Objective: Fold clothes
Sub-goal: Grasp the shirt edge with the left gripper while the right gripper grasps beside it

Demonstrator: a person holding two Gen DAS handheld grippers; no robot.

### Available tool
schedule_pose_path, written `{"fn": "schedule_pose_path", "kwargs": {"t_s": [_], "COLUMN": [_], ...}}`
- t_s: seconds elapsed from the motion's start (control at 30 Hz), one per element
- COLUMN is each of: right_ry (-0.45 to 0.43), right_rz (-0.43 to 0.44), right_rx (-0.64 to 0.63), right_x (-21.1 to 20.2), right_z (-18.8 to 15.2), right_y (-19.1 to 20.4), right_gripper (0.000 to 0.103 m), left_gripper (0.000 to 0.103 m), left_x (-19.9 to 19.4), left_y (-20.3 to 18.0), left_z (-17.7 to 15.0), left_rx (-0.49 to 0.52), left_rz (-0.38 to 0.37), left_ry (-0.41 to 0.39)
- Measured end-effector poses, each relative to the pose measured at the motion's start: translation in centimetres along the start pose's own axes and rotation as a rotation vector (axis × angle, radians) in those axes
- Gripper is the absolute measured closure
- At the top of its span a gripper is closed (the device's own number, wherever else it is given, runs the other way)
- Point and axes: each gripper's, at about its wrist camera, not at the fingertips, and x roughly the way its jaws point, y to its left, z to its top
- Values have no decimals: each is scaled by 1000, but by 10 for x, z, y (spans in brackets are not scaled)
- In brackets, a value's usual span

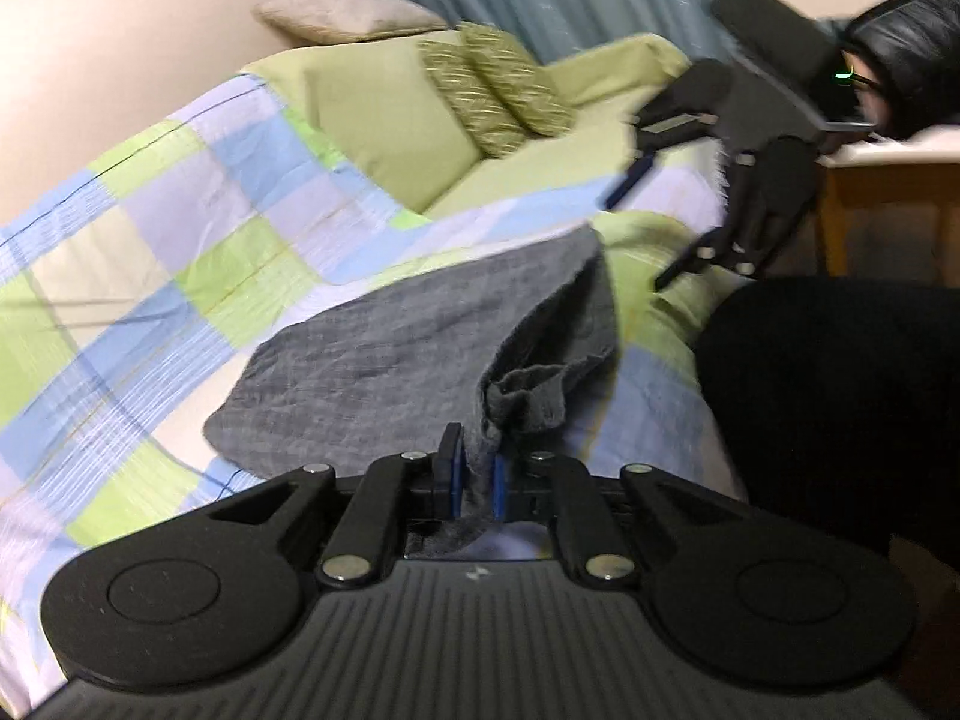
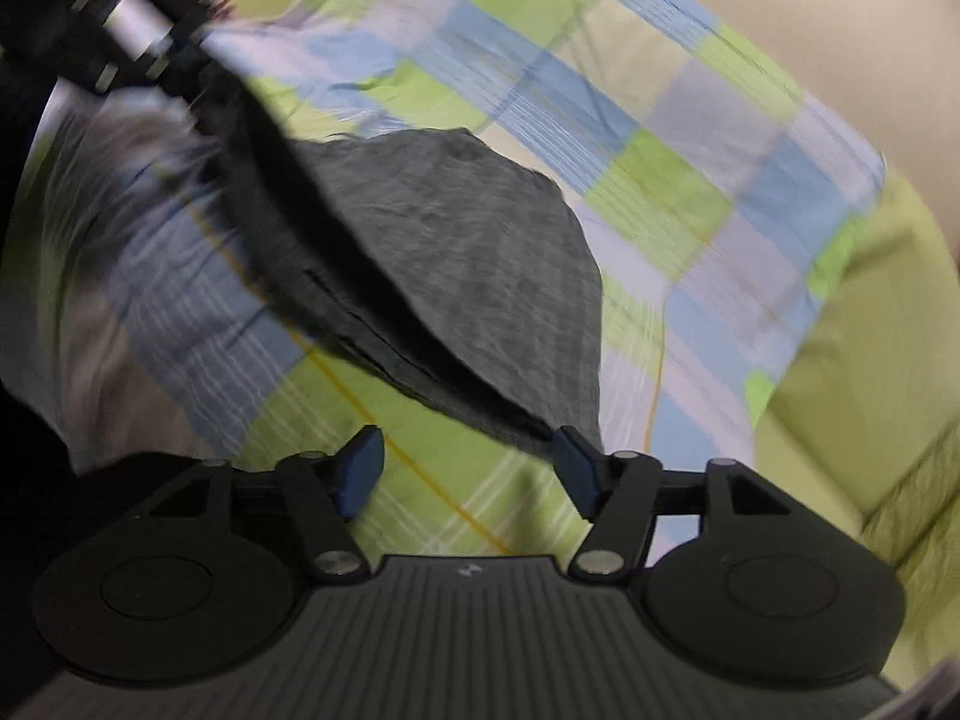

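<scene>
1 grey cloth (image 1: 420,336) on the checked quilt (image 1: 150,228), long axis running from the left gripper (image 1: 474,480) toward the pillows, near edge lifted. left gripper clamped on that edge; right gripper (image 2: 468,468) spread apart, empty (cloth corner just beyond it). 2 striped cushions (image 1: 498,90), 1 grey pillow (image 1: 348,15).

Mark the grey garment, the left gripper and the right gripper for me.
grey garment (image 1: 384,354): left wrist view, flat middle of the cloth.
left gripper (image 1: 474,480): left wrist view, between its pads, pinching the cloth.
right gripper (image 2: 468,468): right wrist view, gap between open fingertips.
</scene>
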Motion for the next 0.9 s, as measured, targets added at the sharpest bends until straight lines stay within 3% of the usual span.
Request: {"fn": "schedule_pose_path", "kwargs": {"t_s": [0.23,0.33,0.47,0.63,0.73,0.83,0.9], "right_ry": [-12,-42,-48,-67,-81,-65,-47], "right_rz": [-20,-20,0,16,25,17,-10], "right_rx": [-209,-218,-198,-89,-24,-87,-142], "right_x": [16,17,18,14,15,14,11], "right_z": [4,5,9,14,17,15,8], "right_y": [11,11,9,0,-8,-5,-3], "right_gripper": [40,46,62,63,63,63,62], "left_gripper": [93,82,52,44,48,85,88], "left_x": [-1,-1,4,18,27,29,21], "left_y": [-9,-25,-52,-79,-79,-63,-41], "left_z": [-10,-12,-18,-25,-21,-12,-3], "left_rx": [37,129,307,525,515,410,272], "left_rz": [-1,25,71,140,122,102,115], "left_ry": [27,45,56,44,51,57,22]}}
